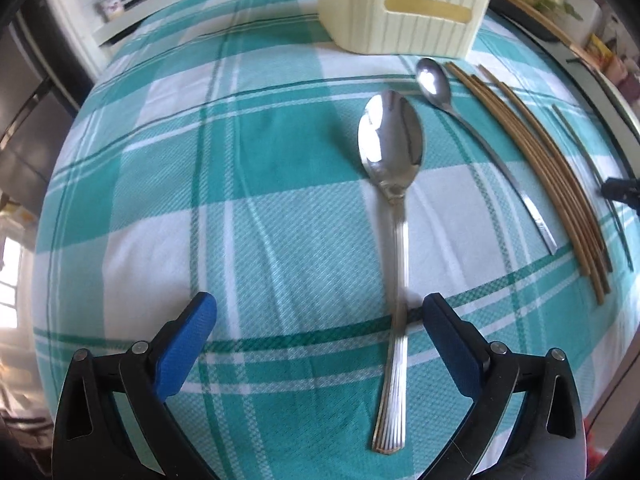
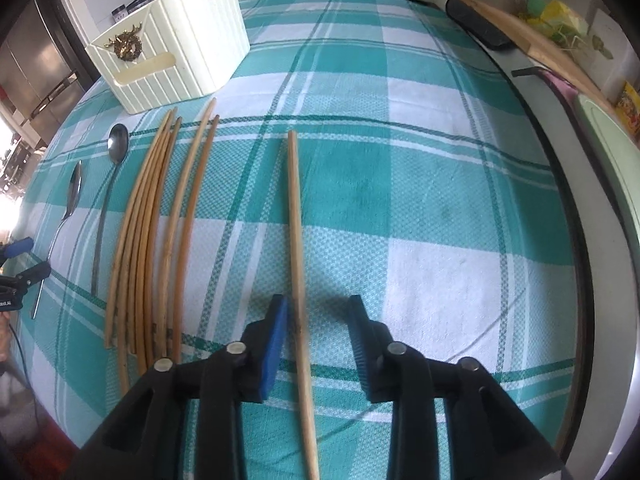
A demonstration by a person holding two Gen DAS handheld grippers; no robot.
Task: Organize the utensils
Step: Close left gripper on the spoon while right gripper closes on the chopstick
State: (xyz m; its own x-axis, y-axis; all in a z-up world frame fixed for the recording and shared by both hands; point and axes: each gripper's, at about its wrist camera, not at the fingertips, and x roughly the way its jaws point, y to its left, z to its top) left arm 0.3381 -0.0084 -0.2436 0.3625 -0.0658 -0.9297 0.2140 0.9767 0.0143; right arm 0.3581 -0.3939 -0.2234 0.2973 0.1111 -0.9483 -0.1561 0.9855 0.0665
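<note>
The large spoon [image 1: 394, 216] lies on the checked tabletop [image 1: 248, 208] between the left gripper [image 1: 320, 320]'s open jaws; a lone chopstick [image 2: 298, 248] lies ungripped between the right gripper [image 2: 316, 312]'s parted jaws. Either slim handle could be missed or skidded across the cloth if closed on off-centre.

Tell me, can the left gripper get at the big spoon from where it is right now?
Probably yes. The left gripper is open, and the big spoon lies flat on the tablecloth with its handle between the fingers, closer to one of them. Nothing covers it.
</note>
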